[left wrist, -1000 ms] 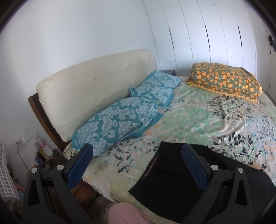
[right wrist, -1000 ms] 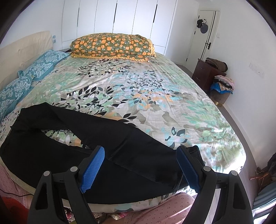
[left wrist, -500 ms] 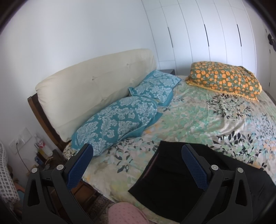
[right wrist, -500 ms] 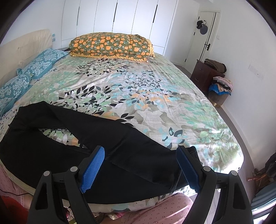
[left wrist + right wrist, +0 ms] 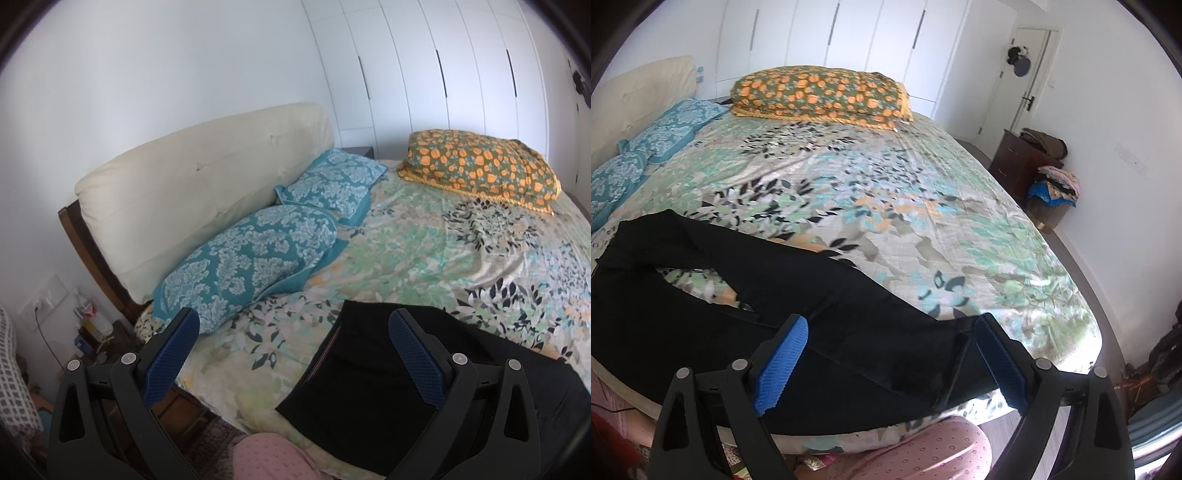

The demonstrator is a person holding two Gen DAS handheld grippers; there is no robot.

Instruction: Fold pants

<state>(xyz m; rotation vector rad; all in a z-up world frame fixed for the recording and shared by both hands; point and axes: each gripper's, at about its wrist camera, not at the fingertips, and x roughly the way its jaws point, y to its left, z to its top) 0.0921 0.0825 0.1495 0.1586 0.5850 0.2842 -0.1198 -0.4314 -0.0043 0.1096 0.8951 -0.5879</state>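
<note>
Two grippers, both with jaws wide apart, holding nothing. Item: black pants [image 5: 701, 325], spread along near edge of bed [image 5: 923, 192], long axis running across both views; legs parted, a patch of floral sheet showing between them. Left gripper [image 5: 295, 354] hovers over one end [image 5: 354, 380]; right gripper [image 5: 890, 358] over the opposite end [image 5: 953, 354], each apparently near its own end. Surroundings: floral sheet [image 5: 424, 258], teal pillows [image 5: 251, 258], orange pillow [image 5: 820, 92], cream headboard [image 5: 192, 192], white wardrobe [image 5: 443, 66], door [image 5: 1015, 74], dresser [image 5: 1019, 162]
</note>
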